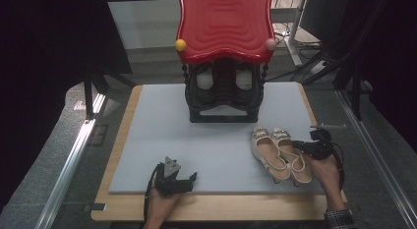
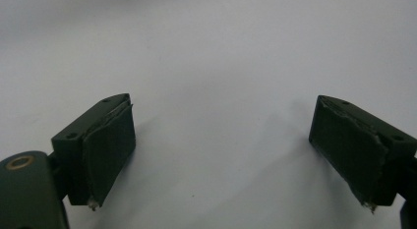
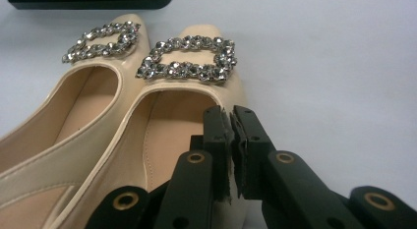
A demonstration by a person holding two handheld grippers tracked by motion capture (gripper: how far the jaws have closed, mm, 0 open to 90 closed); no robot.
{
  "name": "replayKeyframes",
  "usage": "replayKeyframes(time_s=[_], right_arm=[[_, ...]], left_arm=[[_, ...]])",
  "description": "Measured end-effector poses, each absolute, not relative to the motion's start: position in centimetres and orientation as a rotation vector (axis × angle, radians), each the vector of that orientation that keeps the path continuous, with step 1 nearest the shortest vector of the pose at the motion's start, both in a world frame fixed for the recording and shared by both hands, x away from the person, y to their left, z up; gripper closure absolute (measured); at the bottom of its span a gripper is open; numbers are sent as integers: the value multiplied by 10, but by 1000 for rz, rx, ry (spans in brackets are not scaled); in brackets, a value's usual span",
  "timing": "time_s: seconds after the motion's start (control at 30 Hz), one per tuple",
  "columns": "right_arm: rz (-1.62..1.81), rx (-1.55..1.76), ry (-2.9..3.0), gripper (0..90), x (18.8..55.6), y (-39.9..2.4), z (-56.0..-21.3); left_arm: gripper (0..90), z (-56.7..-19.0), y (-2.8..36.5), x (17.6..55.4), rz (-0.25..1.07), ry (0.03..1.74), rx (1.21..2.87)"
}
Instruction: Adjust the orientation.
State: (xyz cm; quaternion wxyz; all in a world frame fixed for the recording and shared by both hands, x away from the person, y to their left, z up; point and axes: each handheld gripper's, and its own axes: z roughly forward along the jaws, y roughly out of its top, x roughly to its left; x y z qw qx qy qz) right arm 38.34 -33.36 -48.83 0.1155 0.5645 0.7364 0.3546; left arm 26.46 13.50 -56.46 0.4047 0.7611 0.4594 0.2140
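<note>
Two beige shoes, one already pinched

Both beige patent-leather flats with rhinestone buckles (image 1: 278, 153) lie before the black rack with a red wavy top (image 1: 224, 67). Right gripper (image 3: 231, 122) clamps the nearer flat's (image 3: 167, 135) thin side wall: light, flexible, glossy, likely slippery. Left gripper (image 2: 221, 140) gapes wide, holding nothing.

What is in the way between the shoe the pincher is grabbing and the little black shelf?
Nothing visible. The right gripper is shut on the side wall of the right-hand beige shoe, and bare grey mat lies between the shoe's toe and the black rack. The other shoe lies alongside.
</note>
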Motion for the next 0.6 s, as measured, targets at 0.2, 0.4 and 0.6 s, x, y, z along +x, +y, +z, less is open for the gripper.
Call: replayKeyframes(time_s=[0.2,0.4,0.6], right_arm=[[1045,1623,2191,842,388,-324,-489],[1111,1580,2166,748,385,-333,-490],[1089,1511,2115,661,377,-345,-479]], left_arm=[[101,-563,134,265,535,1178,1926],[196,-548,124,272,498,1158,1936],[286,-530,98,294,455,1098,1948]])
